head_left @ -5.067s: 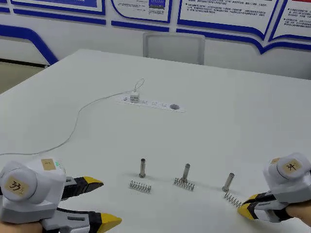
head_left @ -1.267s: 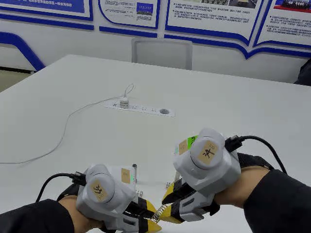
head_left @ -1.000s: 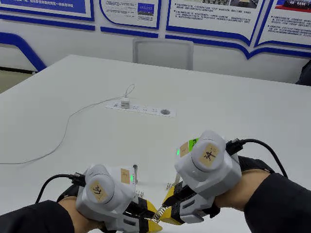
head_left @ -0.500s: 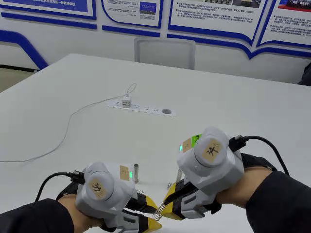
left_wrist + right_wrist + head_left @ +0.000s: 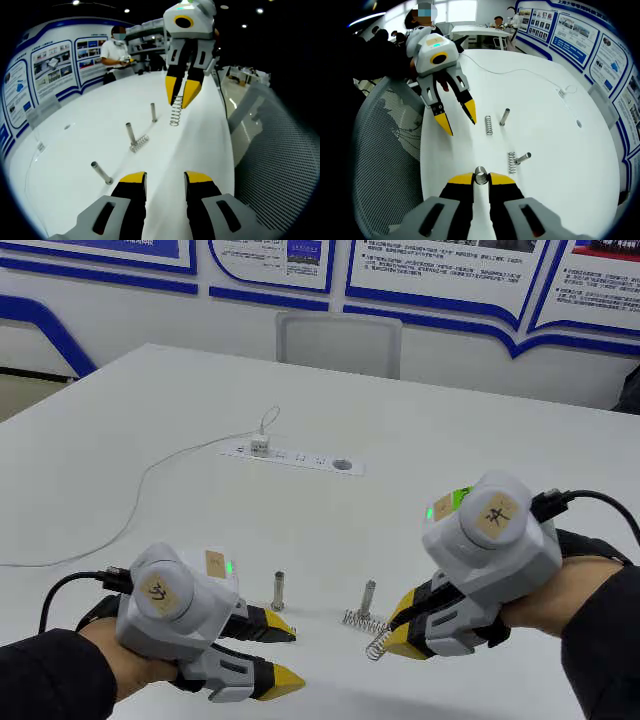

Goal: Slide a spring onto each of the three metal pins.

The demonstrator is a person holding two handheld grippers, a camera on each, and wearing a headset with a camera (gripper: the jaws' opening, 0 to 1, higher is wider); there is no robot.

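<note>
My right gripper (image 5: 388, 644) is shut on one end of a small metal spring (image 5: 374, 646), held just above the white table (image 5: 480, 470). Its own view has the spring (image 5: 480, 175) pinched between the yellow jaws. My left gripper (image 5: 290, 656) hovers open and empty at the lower left, apart from the right one. Two upright metal pins (image 5: 278, 590) (image 5: 367, 597) stand between them, with a second spring (image 5: 358, 620) lying by the middle pin. The left gripper view has three pins (image 5: 101, 172) (image 5: 130, 134) (image 5: 153, 112) and the held spring (image 5: 175, 112). Another spring (image 5: 488, 125) lies beside the pin (image 5: 504, 116).
A white power strip (image 5: 300, 455) with a plug and a long cable (image 5: 150, 490) lies mid-table. A grey chair (image 5: 338, 340) stands at the far edge. A mesh chair back (image 5: 385, 150) is close to the near edge. People stand in the background.
The two grippers, close together over the spring half a second ago, have drifted apart: right gripper to the right with the spring, left gripper to the left, open. Five seconds ago all three springs lay on the table.
</note>
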